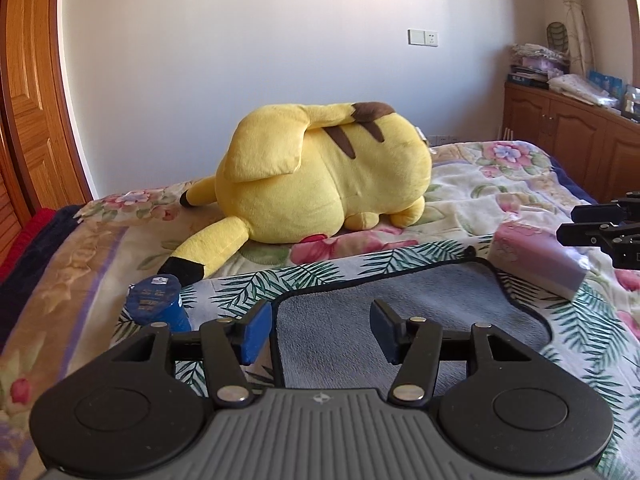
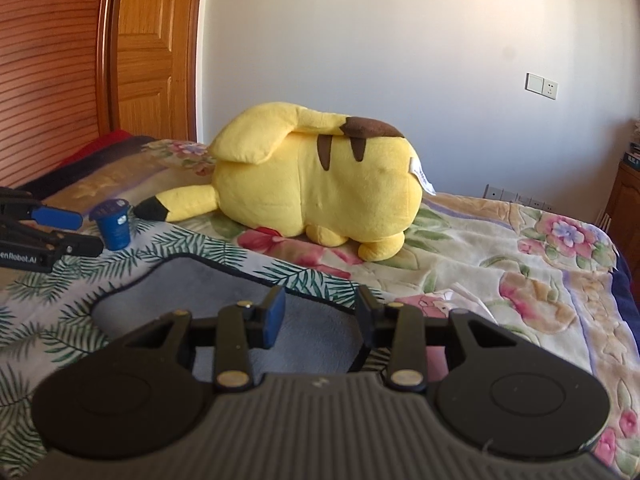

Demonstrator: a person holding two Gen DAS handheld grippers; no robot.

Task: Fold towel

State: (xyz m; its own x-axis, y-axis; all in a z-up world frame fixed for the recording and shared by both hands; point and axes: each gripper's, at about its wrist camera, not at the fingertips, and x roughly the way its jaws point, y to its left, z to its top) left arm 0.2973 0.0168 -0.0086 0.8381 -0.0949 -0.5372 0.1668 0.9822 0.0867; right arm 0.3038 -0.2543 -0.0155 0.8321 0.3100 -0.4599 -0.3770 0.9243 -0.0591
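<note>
A grey towel [image 1: 400, 312] with a black hem lies flat on a palm-leaf cloth [image 1: 320, 272] on the bed. It also shows in the right wrist view [image 2: 224, 280]. My left gripper [image 1: 320, 330] is open and empty, just above the towel's near left corner. My right gripper [image 2: 320, 316] is open and empty, above the towel's near right corner. The right gripper also shows at the right edge of the left wrist view [image 1: 600, 232]. The left gripper shows at the left edge of the right wrist view [image 2: 52, 232].
A large yellow plush [image 1: 320, 176] lies on the floral blanket [image 1: 500, 184] behind the towel. A blue cup [image 1: 158, 300] stands left of the towel. A purple box [image 1: 536, 256] sits at the towel's far right. Wooden wardrobe [image 1: 28, 100] left, cabinet [image 1: 568, 132] right.
</note>
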